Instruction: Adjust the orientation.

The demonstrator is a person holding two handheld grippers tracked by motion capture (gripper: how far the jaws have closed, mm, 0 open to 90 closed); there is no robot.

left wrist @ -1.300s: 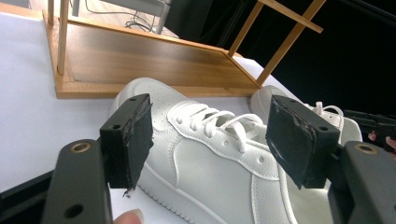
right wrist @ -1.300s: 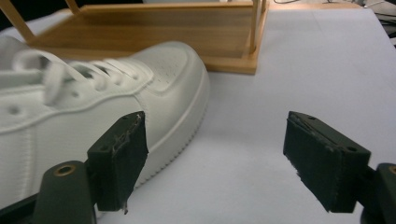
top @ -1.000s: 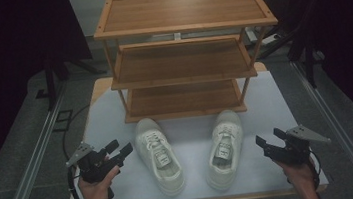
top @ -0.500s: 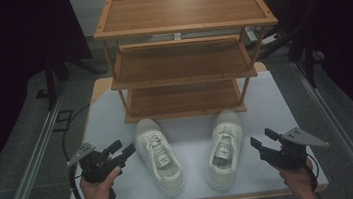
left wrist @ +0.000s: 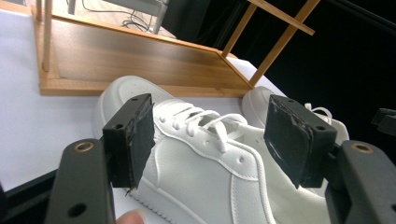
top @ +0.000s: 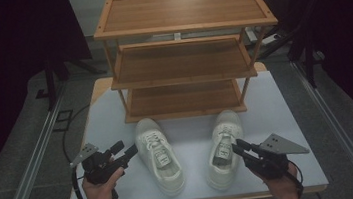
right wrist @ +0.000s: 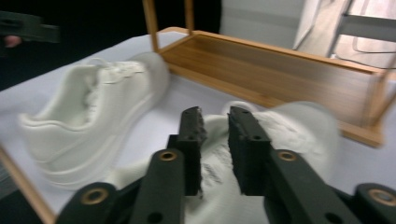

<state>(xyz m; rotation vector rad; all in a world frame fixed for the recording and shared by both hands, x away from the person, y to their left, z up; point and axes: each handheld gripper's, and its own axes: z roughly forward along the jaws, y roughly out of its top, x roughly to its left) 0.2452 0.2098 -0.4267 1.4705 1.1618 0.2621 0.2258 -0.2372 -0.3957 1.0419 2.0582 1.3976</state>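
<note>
While both white shoes (top: 160, 155) are lying on the table (top: 286, 112) before the rack (top: 184, 96), left tongs (top: 130, 150) are gaping wide; right tongs (top: 238, 147) are nearly closed, apparently empty—approach beginning.

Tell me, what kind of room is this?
Probably a lab or studio for recording demonstrations, not a home: dark curtains surround a white table, floor rails run beside it, and a wooden shoe rack and white sneakers are staged on it.
</note>
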